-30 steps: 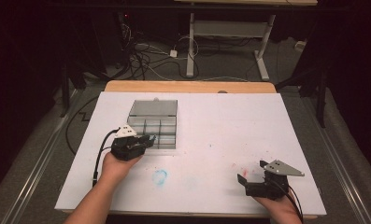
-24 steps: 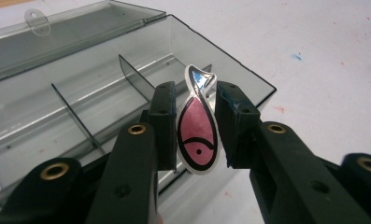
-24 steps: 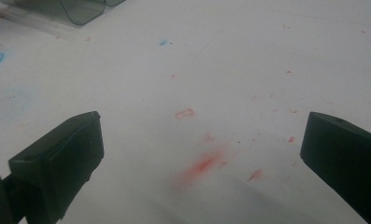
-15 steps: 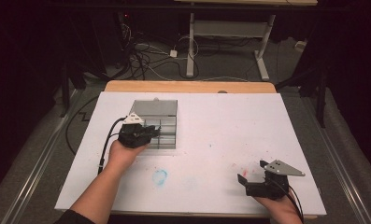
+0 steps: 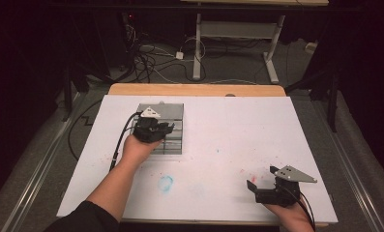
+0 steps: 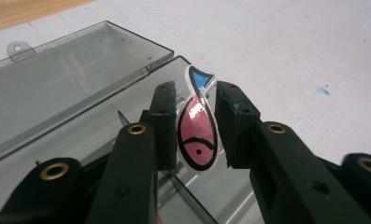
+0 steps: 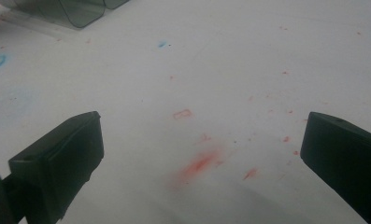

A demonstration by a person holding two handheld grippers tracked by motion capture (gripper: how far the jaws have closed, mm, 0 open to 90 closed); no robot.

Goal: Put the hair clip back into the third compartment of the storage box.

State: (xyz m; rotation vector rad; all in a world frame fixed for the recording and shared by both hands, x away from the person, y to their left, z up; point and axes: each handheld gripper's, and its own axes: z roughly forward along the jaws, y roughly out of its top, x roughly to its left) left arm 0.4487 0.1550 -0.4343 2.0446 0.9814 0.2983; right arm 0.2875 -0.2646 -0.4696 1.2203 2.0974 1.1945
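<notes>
Over the clear compartment box [image 6: 80, 93] on the desk [image 5: 238, 130], the left tongs [image 6: 196, 126] pinch a pink fish sticker [image 6: 198, 135], best lowered squarely into a compartment before release, while the right tongs [image 7: 202, 154] rest open.

The high view looks forward and down from above the person's side on the whole desk [image 5: 218, 145], while each tool's camera sits close behind its own jaws, both sharing with it the clear plastic box [image 5: 172, 113] and the stained white desk.
</notes>
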